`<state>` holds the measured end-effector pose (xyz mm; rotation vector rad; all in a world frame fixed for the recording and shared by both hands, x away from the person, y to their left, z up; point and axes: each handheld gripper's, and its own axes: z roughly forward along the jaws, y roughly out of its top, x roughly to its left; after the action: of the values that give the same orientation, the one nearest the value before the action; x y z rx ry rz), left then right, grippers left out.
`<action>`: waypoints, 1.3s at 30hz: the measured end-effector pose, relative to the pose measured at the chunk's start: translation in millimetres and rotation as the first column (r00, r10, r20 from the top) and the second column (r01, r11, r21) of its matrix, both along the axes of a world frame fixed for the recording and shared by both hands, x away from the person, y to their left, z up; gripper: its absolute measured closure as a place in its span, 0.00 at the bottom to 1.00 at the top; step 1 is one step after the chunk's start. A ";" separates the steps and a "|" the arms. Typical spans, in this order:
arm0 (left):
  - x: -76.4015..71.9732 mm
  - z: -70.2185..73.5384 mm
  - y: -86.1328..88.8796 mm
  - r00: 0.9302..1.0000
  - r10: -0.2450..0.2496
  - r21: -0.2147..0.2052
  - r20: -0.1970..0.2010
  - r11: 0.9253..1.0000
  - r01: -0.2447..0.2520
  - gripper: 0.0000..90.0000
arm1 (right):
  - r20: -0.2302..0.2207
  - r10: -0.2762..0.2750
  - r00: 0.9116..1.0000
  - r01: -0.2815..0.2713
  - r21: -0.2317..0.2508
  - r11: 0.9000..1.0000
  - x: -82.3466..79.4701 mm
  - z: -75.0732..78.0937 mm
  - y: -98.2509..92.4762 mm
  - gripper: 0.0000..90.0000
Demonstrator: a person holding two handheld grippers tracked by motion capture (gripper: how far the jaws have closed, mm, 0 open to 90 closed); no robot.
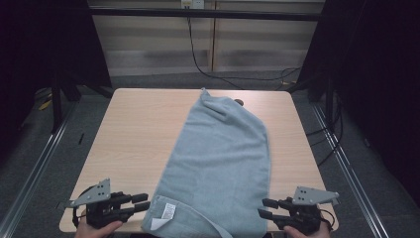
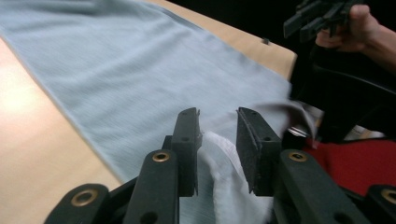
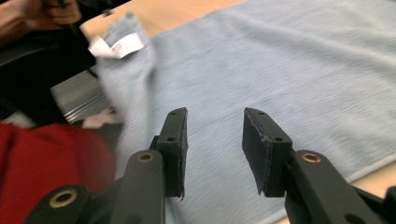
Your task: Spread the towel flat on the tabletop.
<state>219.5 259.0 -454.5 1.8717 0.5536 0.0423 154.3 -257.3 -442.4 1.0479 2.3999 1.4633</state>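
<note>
A grey towel [image 1: 220, 158] is laid along the bench [image 1: 133, 129]; both grippers' fingers [image 2: 187, 140] are parted at its near-edge corners, nothing gripped.

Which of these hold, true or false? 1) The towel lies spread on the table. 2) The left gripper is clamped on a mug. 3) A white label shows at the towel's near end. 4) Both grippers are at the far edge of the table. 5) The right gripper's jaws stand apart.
1) True: the towel lies spread along the table.
2) False: there is no mug; the left gripper has its jaws apart beside the towel's near corner.
3) True: the label sits at the near end.
4) False: both are at the near edge.
5) True: the right gripper has its jaws apart.
</note>
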 end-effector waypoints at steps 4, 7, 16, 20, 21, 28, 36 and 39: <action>39.1 -3.9 -13.6 0.999 0.048 0.065 0.000 0.997 -0.048 0.73 | -0.001 -0.052 0.999 0.052 -0.048 0.997 24.0 -7.7 2.1 0.66; 76.6 -17.8 -35.4 0.996 0.073 0.147 -0.042 0.987 -0.066 0.69 | -0.022 -0.067 0.997 0.065 -0.085 0.994 48.7 -18.0 5.3 0.65; 114.3 -51.8 -84.0 0.998 0.047 0.311 -0.045 0.950 -0.031 0.60 | -0.056 -0.113 0.992 0.102 -0.172 0.980 99.5 -43.8 21.5 0.52; 100.1 -52.0 -83.9 0.999 0.023 0.355 0.044 0.934 -0.037 0.87 | -0.050 -0.121 0.991 0.107 -0.222 0.969 103.2 -51.0 28.2 0.50; 95.6 -52.6 -83.5 0.998 0.024 0.358 0.062 0.933 -0.045 0.92 | -0.048 -0.122 0.991 0.108 -0.234 0.966 103.2 -52.0 29.0 0.50; 84.4 -51.2 -65.9 0.999 0.012 0.316 -0.036 0.949 -0.001 0.96 | -0.001 -0.114 0.993 0.109 -0.288 0.951 99.5 -58.5 38.8 0.69; 45.7 -43.2 -42.5 0.998 -0.011 0.277 -0.067 0.960 0.029 0.96 | -0.043 -0.004 0.999 -0.007 -0.258 0.966 85.7 -55.5 56.1 0.94; 29.1 -41.8 -33.8 0.996 -0.025 0.261 -0.087 0.964 0.047 0.96 | -0.058 0.037 0.998 -0.050 -0.247 0.968 74.3 -54.6 58.9 0.94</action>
<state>248.6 225.2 -496.3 2.1496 0.5929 0.0144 228.6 -198.4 -497.0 0.9911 2.5742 1.1199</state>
